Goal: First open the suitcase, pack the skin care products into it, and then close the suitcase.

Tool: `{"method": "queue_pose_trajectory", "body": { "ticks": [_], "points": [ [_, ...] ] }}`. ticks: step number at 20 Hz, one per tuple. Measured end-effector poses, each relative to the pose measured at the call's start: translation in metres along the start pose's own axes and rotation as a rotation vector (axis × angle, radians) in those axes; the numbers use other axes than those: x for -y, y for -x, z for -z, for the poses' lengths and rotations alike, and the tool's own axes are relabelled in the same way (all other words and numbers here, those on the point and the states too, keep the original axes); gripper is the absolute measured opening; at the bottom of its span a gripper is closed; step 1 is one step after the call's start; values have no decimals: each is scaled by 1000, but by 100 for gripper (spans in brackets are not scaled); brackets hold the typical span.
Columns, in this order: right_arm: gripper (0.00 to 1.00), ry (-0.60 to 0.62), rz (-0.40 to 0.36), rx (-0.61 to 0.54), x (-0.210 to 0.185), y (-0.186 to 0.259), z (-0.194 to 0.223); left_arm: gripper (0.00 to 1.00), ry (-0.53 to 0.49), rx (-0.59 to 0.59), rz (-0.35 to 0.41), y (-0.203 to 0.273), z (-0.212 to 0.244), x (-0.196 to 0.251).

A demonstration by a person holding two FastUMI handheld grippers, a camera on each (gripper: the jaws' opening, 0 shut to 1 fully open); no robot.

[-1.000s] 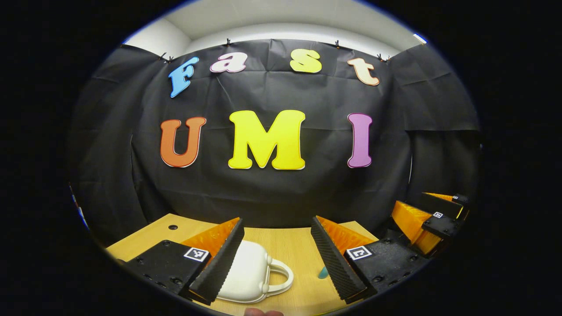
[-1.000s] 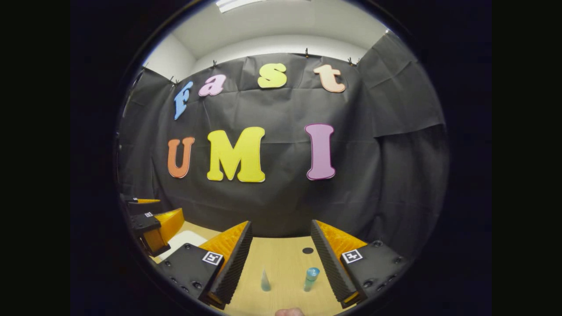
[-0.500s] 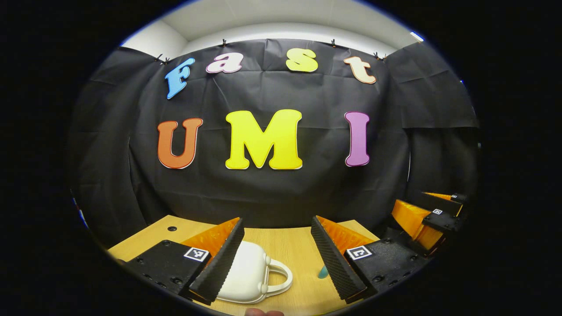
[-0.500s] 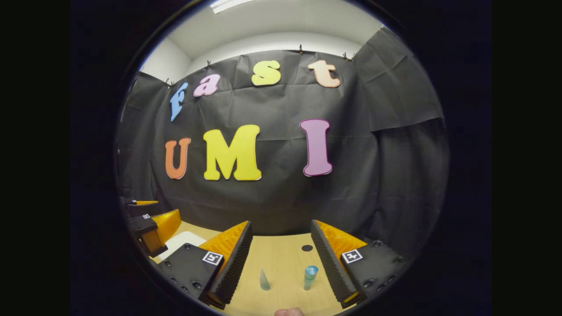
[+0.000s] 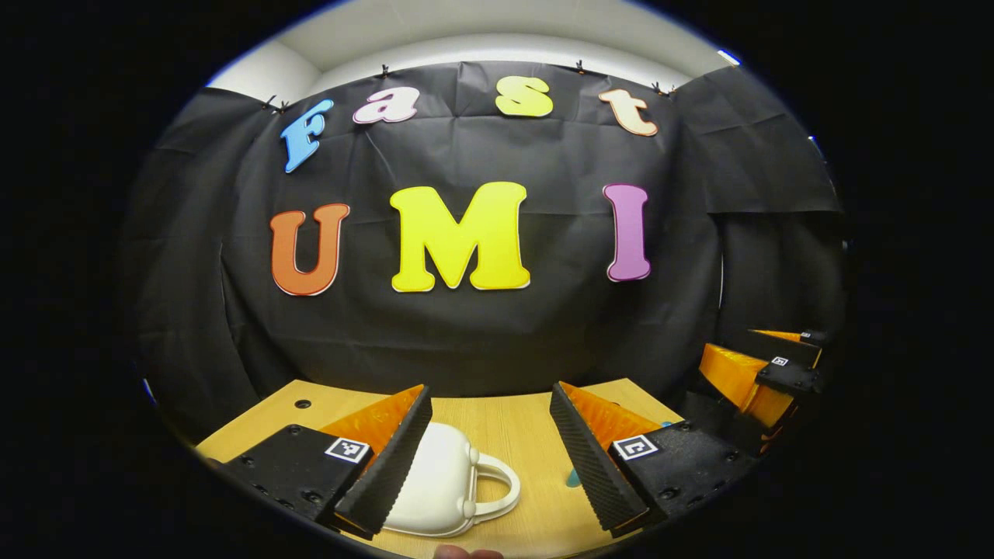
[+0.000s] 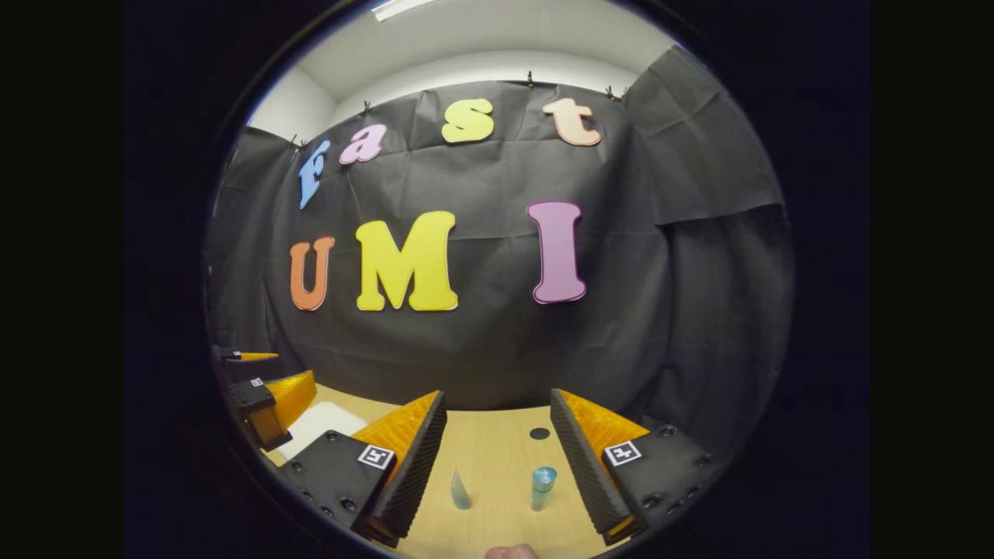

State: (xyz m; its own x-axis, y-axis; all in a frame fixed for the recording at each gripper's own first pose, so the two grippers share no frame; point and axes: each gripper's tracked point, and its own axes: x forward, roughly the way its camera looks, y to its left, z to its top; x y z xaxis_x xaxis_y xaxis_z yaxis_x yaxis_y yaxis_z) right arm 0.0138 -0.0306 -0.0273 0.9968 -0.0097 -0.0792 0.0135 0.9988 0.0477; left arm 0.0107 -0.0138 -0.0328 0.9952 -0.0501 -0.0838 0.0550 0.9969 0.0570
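In the left gripper view, the left hand-held gripper (image 5: 491, 446) hangs above the table (image 5: 512, 415) with its fingers spread wide and nothing between them. The small white suitcase (image 5: 439, 485) lies flat on the table below, half hidden by the gripper's left finger; its lid looks down and its loop handle (image 5: 497, 485) points to the right of the case. The likely trouble here is the opening: the case looks light and smooth, so a pull on the lid with nothing pinning the base could lift or slide the whole case instead of parting it. A grip on the handle alone might just drag it. Right of the suitcase, a sliver of a teal skin care item (image 5: 573, 477) peeks past the gripper's right finger, and farther right still is the right hand-held gripper (image 5: 765, 380).

In the right gripper view, the right hand-held gripper (image 6: 497, 458) is likewise spread apart and empty. Ahead of it stand a small pale cone-shaped tube (image 6: 460, 491) and a teal capped bottle (image 6: 541, 487), both upright and apart from each other. Both look narrow-footed, so a sideways brush from a finger could tip them. Left of the tube, the suitcase corner (image 6: 322, 423) shows beside the left gripper. A dark hole (image 6: 539, 433) marks the table beyond the bottle. Nothing blocks the way to either product.
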Motion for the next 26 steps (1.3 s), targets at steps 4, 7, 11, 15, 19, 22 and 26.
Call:
{"method": "queue_pose_trajectory", "body": {
  "ticks": [4,7,11,15,19,22,26],
  "points": [
    [79,6,-16,-22,11,2,15,98,-84,-69,44,-4,34,9],
    [79,34,11,-53,35,-3,27,99,-205,-123,60,-11,72,12],
    [80,23,52,-65,65,-3,33,99,-418,-195,82,-25,118,18],
    [80,23,63,-86,79,-3,40,99,-636,-290,101,-40,169,20],
    [79,22,63,-94,90,-1,43,96,-769,-404,84,-45,204,13],
    [79,22,64,-103,98,-3,47,95,-857,-450,79,-45,218,14],
    [79,4,65,-112,109,-7,52,90,-930,-511,64,-53,232,3]
  ]
}}
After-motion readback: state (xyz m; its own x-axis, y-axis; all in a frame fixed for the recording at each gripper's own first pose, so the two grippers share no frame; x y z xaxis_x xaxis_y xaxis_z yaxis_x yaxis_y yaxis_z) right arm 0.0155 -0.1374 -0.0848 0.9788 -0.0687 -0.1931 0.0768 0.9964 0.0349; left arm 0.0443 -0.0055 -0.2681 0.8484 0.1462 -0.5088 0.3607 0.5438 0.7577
